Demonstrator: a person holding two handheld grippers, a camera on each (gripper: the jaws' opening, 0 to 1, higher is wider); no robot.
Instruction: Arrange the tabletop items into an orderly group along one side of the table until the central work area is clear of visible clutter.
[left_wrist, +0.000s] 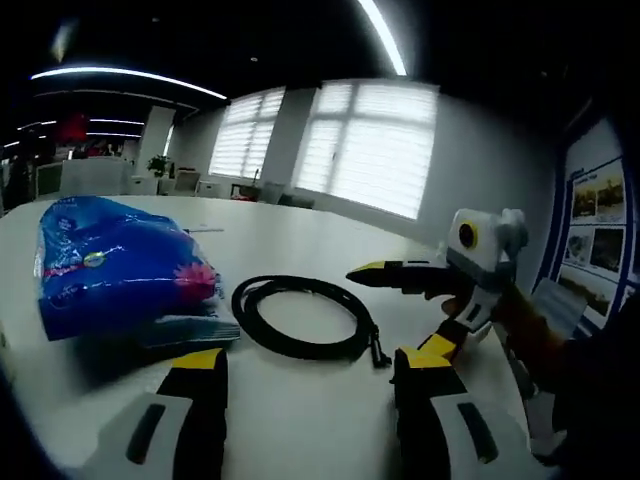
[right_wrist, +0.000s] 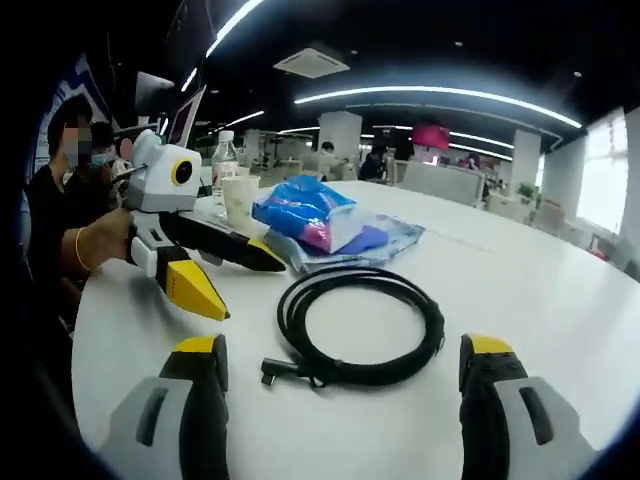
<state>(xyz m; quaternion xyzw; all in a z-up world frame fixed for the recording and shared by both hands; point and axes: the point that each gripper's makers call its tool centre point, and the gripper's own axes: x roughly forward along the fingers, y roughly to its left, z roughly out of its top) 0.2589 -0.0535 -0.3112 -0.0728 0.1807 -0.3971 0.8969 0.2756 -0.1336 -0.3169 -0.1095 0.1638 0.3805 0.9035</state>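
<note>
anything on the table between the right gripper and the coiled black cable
No, just bare white table between the open right gripper and the cable, in the right gripper view.

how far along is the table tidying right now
Barely started, by the look of it. Nothing appears grouped yet: the coiled black cable lies mid-table, and the blue packet sits apart beyond it. In hand: nothing; the left gripper and the right gripper are both open and hold nothing. Left to do: move the cable and packet to one side, perhaps by the cup and bottle.
</note>
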